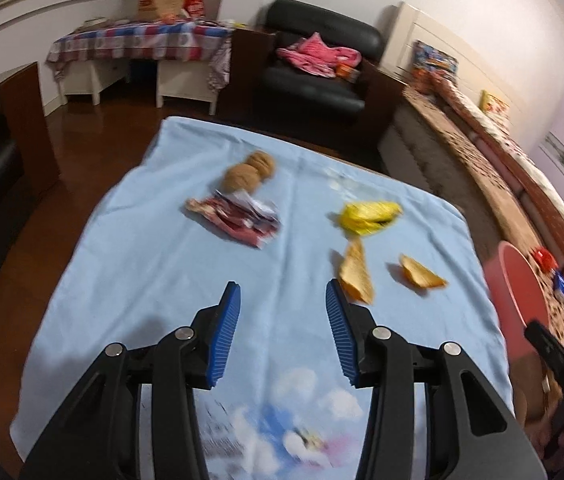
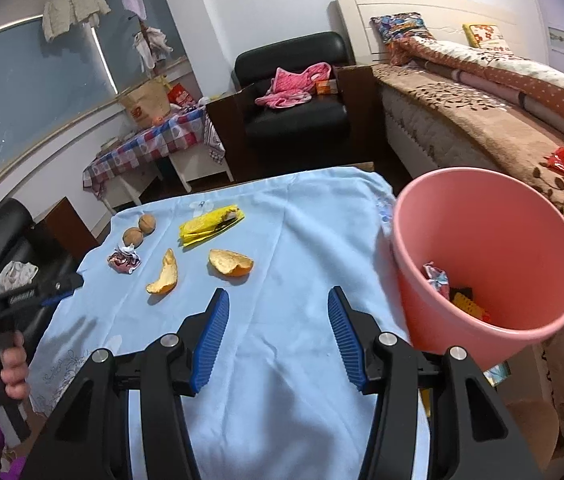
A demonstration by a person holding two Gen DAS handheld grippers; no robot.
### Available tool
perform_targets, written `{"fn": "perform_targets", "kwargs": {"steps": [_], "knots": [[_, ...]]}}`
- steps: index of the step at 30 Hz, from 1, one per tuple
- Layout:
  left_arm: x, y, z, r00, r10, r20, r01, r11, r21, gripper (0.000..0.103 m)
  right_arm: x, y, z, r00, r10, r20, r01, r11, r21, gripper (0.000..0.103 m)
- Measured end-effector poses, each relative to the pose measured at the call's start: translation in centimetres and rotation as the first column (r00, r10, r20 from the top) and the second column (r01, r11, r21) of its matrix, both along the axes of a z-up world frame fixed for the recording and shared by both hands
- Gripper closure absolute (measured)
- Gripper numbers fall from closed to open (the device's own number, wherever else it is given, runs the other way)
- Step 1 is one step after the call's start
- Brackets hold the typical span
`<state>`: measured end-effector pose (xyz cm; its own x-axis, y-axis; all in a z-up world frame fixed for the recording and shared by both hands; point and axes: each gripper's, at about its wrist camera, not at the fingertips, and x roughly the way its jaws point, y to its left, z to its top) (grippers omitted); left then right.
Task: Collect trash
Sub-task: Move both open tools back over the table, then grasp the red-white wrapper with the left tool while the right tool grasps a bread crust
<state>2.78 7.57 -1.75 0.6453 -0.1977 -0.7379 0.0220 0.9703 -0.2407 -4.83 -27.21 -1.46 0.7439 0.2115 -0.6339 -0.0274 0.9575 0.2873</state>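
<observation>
Trash on light-blue cloth, two orange peels, yellow wrapper, red wrapper, two walnuts, pink bin at right, left gripper and right gripper both spread apart, empty.

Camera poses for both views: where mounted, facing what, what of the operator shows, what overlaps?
Left wrist: on the left gripper, angled down over the blue cloth; its own open fingers show.
Right wrist: on the right gripper, facing cloth and pink bin; open fingers, plus the hand holding the left gripper.
Shared: orange peels, yellow wrapper, walnuts.
</observation>
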Motion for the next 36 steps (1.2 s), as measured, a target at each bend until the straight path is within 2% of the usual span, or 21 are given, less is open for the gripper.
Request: {"fn": "perform_targets", "kwargs": {"steps": [3,6,14,22,25,26,27,30,36], "knots": [[2.1,0.8,-0.6,0.998,0.054,-0.022,-0.054,0.999,-0.001,0.058,1.0,0.7,-0.5,1.0,0.023,-0.016,-0.023,1.0,-0.007,0.052],[4.2,1.5,-1.4,0.993,0.101,-0.065,-0.104,0.994,-0.037,0.058,2.1,1.3,-1.0,0.999,0.04,-0.03,-0.04,0.999,-0.014,0.052],[8.1,2.6,-3.7,0.965,0.222,-0.14,-0.233,0.97,-0.065,0.058,4.4,2.6,-2.1,0.995,0.078,-0.061,-0.079,0.997,-0.014,0.052],[9.4,2.8,-5.0,0.957,0.25,-0.144,-0.261,0.964,-0.058,0.058,5.9,3.8,-2.2,0.992,0.107,-0.065,-0.109,0.994,-0.015,0.052],[9.5,2.6,-5.0,0.96,0.251,-0.123,-0.258,0.965,-0.051,0.058,6.2,4.0,-2.6,0.991,0.113,-0.077,-0.115,0.993,-0.013,0.052],[9.6,2.4,-5.0,0.961,0.252,-0.119,-0.259,0.964,-0.053,0.06,6.2,4.1,-2.8,0.99,0.115,-0.081,-0.116,0.993,-0.014,0.052],[9.6,2.4,-5.0,0.962,0.247,-0.113,-0.255,0.965,-0.056,0.072,6.3,4.2,-2.9,0.99,0.116,-0.085,-0.118,0.993,-0.015,0.052],[9.6,2.1,-4.9,0.969,0.228,-0.098,-0.233,0.971,-0.046,0.09,6.4,4.3,-3.1,0.989,0.118,-0.09,-0.12,0.993,-0.016,0.052],[8.4,2.0,-4.1,0.981,0.179,-0.075,-0.183,0.982,-0.053,0.095,7.2,4.3,-3.3,0.988,0.122,-0.1,-0.123,0.992,-0.004,0.052]]}}
